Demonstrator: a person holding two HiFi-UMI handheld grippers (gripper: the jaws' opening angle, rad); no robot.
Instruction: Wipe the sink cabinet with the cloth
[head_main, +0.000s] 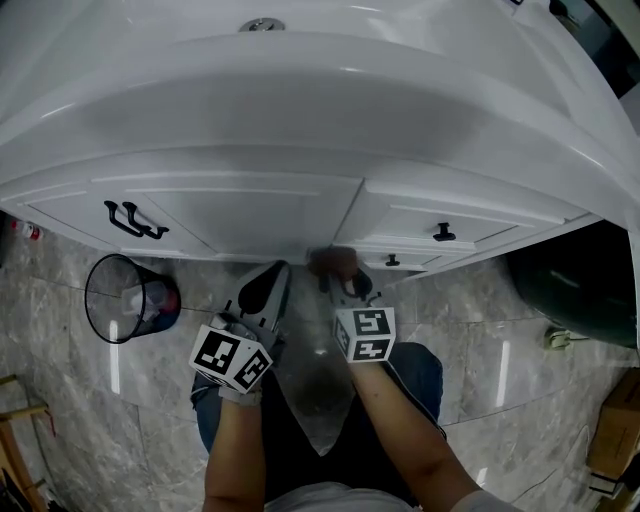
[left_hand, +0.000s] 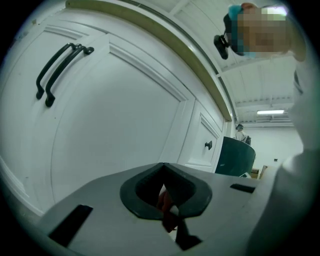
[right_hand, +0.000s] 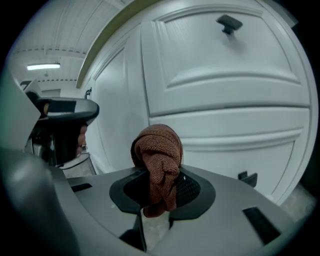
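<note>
Right claw (right_hand: 158, 191) clenches brown cloth (right_hand: 159, 160) near sink cabinet (head_main: 250, 215); left claw (left_hand: 167, 196) clenched shut, wire bin (head_main: 130, 297) nearby.

The sink cabinet (head_main: 250, 215) has smooth white painted panels with a soft satin sheen. The basin (head_main: 300, 100) over it is glossier, a hard white glaze by the look of it. The door handles (head_main: 133, 220) and the small knob (head_main: 444, 233) are matt black, seemingly metal. The cloth (right_hand: 159, 160) is rust-brown, dull, with a coarse, nubbly knit. The right tongs (right_hand: 160, 192) have matt grey plastic shells and darker pads, one finely dimpled like rubber. The left tongs (left_hand: 167, 192) look the same grey plastic. The floor (head_main: 500, 340) is polished grey veined stone or tile, mirroring the lights. The bin (head_main: 98, 310) is thin black wire mesh.
</note>
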